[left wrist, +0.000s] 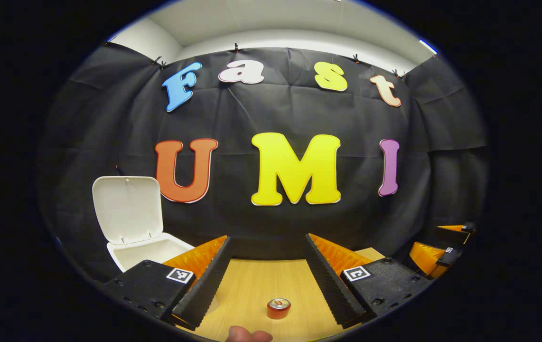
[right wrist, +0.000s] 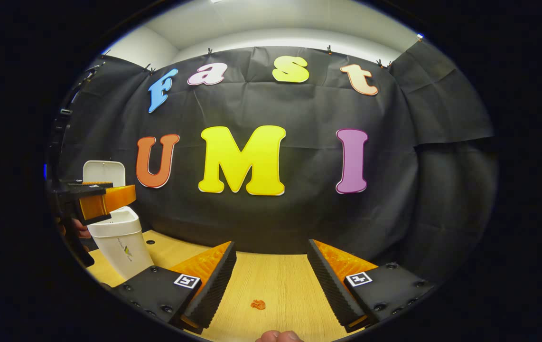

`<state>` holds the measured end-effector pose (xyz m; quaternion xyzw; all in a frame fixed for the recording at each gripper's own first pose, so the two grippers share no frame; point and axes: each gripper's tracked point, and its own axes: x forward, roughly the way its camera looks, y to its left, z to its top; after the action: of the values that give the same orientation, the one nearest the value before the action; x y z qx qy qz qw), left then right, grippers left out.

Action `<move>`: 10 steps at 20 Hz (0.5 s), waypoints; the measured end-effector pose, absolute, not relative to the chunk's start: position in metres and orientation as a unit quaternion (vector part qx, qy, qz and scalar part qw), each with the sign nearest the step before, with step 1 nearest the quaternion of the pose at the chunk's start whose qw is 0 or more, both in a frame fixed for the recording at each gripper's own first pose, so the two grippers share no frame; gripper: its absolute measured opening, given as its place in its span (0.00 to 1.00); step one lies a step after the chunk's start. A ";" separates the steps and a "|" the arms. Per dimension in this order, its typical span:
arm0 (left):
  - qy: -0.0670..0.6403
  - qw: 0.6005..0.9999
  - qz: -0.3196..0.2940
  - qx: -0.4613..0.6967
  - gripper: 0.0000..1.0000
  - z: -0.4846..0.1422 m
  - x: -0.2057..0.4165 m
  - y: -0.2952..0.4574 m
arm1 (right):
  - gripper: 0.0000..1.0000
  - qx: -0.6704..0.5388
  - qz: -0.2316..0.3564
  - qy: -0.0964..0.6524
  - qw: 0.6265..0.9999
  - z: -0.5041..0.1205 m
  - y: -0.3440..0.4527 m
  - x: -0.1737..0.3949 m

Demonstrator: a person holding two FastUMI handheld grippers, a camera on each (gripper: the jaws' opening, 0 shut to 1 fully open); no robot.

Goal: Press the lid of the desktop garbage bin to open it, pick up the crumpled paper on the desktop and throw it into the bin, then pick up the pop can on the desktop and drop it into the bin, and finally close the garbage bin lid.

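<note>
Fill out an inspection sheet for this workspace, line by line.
Surface: wooden desktop, bare between the tongs.
Job's things: white bin at the left, lid up; pop can upright on the desktop; small orange crumpled paper on the desktop.
Clutter: nothing seen.
Grippers: left tongs open above the can; right tongs open above the paper; both empty.
Cables: nothing seen.
Surroundings: black cloth wall, pale ceiling.
</note>
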<state>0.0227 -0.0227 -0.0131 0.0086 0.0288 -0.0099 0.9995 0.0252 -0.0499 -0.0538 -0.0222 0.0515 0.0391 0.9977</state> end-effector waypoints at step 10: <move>0.085 0.996 0.011 0.012 0.99 -0.055 -0.013 -0.013 | 0.95 -0.031 0.068 0.126 0.989 -0.134 -0.061 0.034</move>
<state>-0.0134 -0.0133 -0.0547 0.0123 0.0851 0.0115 0.9962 0.0341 -0.0612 -0.1340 -0.0310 0.1264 0.0677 0.9892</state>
